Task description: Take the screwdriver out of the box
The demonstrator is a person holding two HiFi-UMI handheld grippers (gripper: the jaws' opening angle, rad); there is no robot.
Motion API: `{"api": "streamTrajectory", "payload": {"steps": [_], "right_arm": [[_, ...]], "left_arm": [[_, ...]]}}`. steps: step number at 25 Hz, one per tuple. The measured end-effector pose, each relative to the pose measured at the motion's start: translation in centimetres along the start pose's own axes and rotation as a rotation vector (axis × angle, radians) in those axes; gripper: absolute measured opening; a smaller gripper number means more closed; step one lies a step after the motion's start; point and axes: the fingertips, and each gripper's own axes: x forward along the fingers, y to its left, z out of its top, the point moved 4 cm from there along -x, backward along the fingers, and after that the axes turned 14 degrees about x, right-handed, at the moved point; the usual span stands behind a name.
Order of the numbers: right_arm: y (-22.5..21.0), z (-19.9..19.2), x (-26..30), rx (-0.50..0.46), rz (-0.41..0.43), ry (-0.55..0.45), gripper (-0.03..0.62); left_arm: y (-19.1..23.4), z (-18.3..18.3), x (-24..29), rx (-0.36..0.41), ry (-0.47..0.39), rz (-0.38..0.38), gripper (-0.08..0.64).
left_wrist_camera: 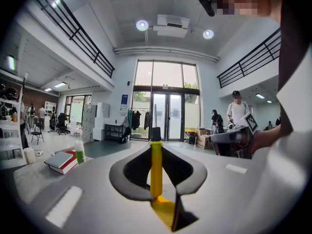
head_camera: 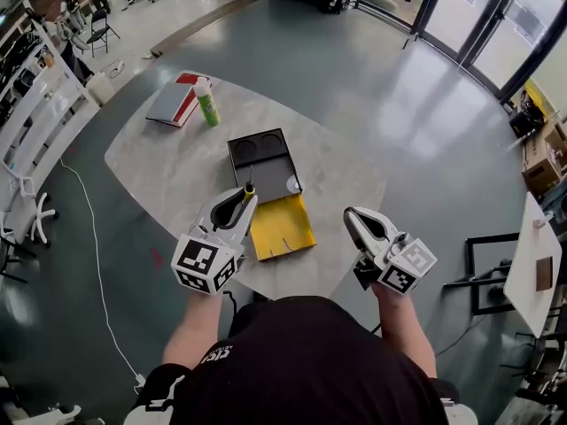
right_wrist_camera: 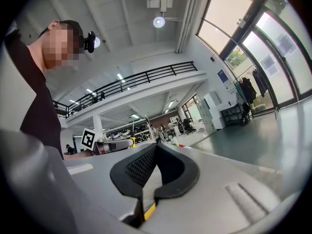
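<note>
Screwdriver [head_camera: 248, 190] in the head view sat clamped in the left hand-held gripper [head_camera: 241, 204], its tip poking past the jaws, above the near part of the pale counter [head_camera: 168, 162] and out of the box [head_camera: 262, 158] — a black tray lying open with a yellow flap [head_camera: 282, 227] on its near side. The right hand-held gripper [head_camera: 353, 220] hung to the right of that flap, apart from it, over the counter's edge. Farther off stood a green bottle [head_camera: 206, 102] beside a red-and-grey book [head_camera: 173, 100]. In the left gripper view the jaws were partly closed on the yellow handle, which stood upright between the pads, with a black collar and a thin shaft rising beyond the tips. In the right gripper view the two black pads met at the tips — closed together with nothing between them.
</note>
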Motion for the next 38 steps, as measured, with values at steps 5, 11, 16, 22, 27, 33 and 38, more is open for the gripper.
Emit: {"api": "streamTrajectory", "payload": {"steps": [5,11,16,22,27,33,38], "right_arm": [[-0.8,0.1,-0.4,-0.003,0.003,-0.014,0.012],[-2.3,0.7,-1.2,-0.001,-0.005,-0.036,0.012],[-3.4,0.4,-1.6,-0.004,-0.040,-0.034,0.012],[-3.6,0.0,-2.0,0.002,-0.050,-0.031,0.011],[-3.8,0.0,-2.2,0.001,-0.053,-0.043,0.011],[-4.4,0.3,-2.6,0.002,-0.067,-0.061,0.012],[-4.1,0.1,-2.2,0.011,-0.058,-0.057,0.012]], "left_arm": [[0.2,-0.4,0.5,0.006,0.006,0.009,0.066],[0.7,-1.0,1.2,0.005,0.021,0.033,0.066],[0.8,-1.5,1.4,-0.006,0.031,0.045,0.066],[0.2,-2.1,1.4,-0.021,0.048,0.044,0.066],[-0.2,-2.2,1.1,-0.013,0.051,0.039,0.066],[0.0,-2.6,0.5,-0.015,0.058,0.048,0.066],[0.1,-2.5,0.2,-0.016,0.058,0.050,0.066]]}}
